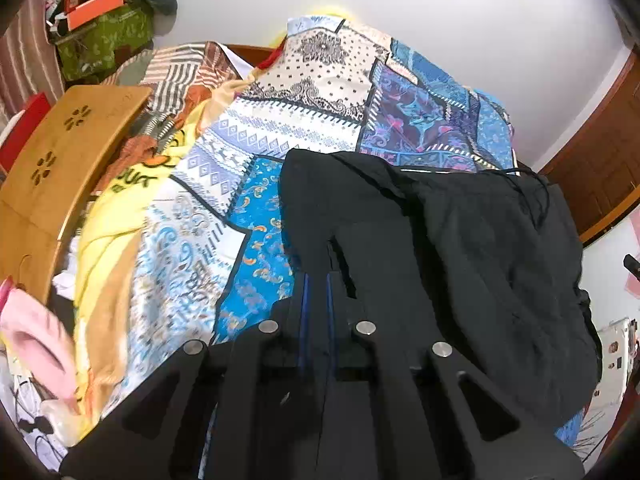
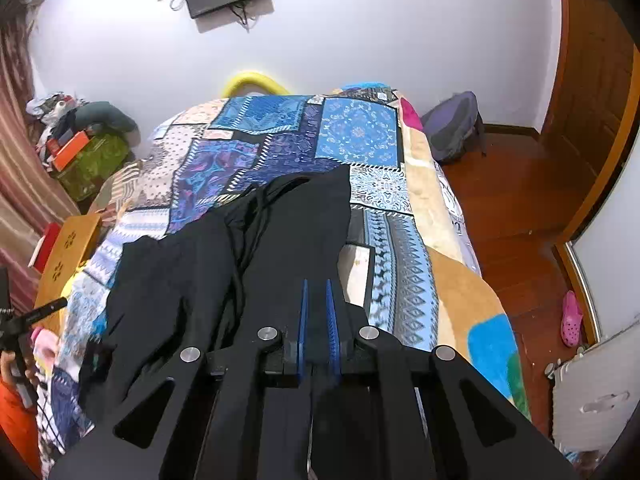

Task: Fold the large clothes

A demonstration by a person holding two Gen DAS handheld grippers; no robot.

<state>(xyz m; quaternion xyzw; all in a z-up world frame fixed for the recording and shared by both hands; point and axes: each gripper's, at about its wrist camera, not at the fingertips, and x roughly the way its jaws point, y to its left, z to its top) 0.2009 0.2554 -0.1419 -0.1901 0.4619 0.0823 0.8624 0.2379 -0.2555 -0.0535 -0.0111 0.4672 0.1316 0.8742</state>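
The black garment lies on the bed, its long axis running from the near edge toward the far end. Left tongs and right tongs each pinch black cloth at its near edge, equally close.

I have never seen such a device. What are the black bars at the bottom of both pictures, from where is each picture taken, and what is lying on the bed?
The black bars are two hand-held grippers, each carrying a wide-angle camera that looks along its two fingers. One picture comes from the left gripper, the other from the right gripper. A patchwork bedspread covers the bed, and a large black garment lies on it. Each gripper is shut on an edge of that garment. A wooden board stands to the left of the bed.
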